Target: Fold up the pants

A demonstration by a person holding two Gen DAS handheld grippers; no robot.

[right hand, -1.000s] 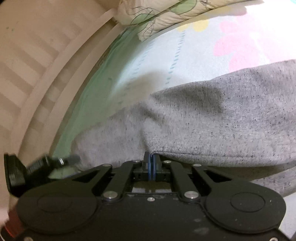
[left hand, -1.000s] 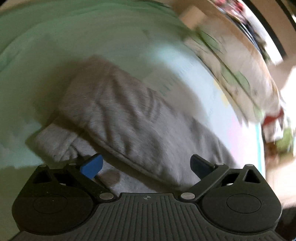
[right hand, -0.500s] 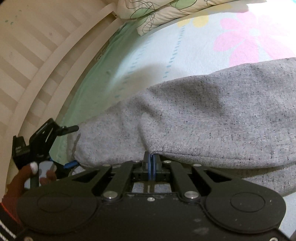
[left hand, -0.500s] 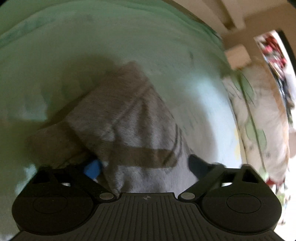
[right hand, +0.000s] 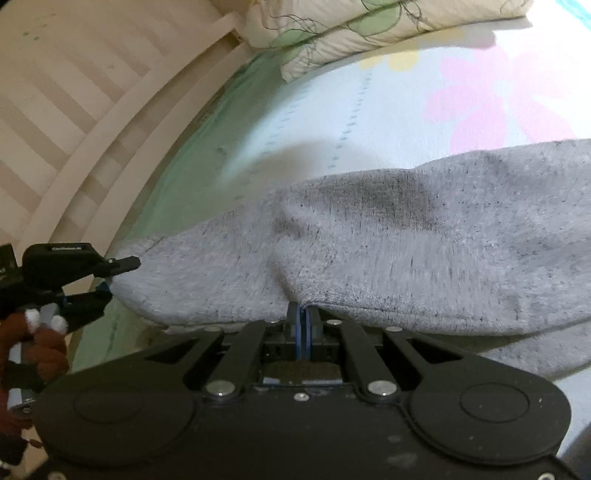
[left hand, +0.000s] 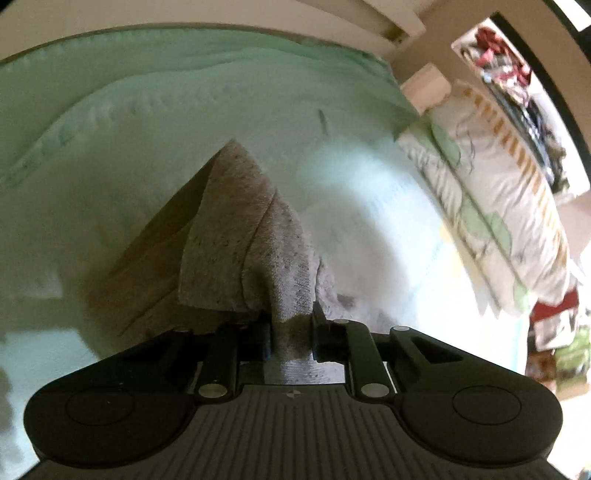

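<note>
Grey sweatpants [right hand: 388, 243] lie on a bed with a pale green and floral sheet [right hand: 332, 110]. My right gripper [right hand: 303, 317] is shut on the near edge of the pants. My left gripper [left hand: 290, 325] is shut on a bunched end of the pants [left hand: 236, 236], which rises away from it in a peak. The left gripper also shows at the far left of the right wrist view [right hand: 107, 280], clamped on the left end of the pants, with the gloved hand holding it.
A floral pillow [left hand: 491, 206] lies at the head of the bed, also in the right wrist view [right hand: 369, 26]. A slatted wooden bed frame [right hand: 74, 122] runs along the left side. Cluttered items [left hand: 554, 332] sit past the bed at the right.
My left gripper was open over the pants end and has closed on it, lifting the fabric into a peak. The right gripper stayed shut on the pants edge.
</note>
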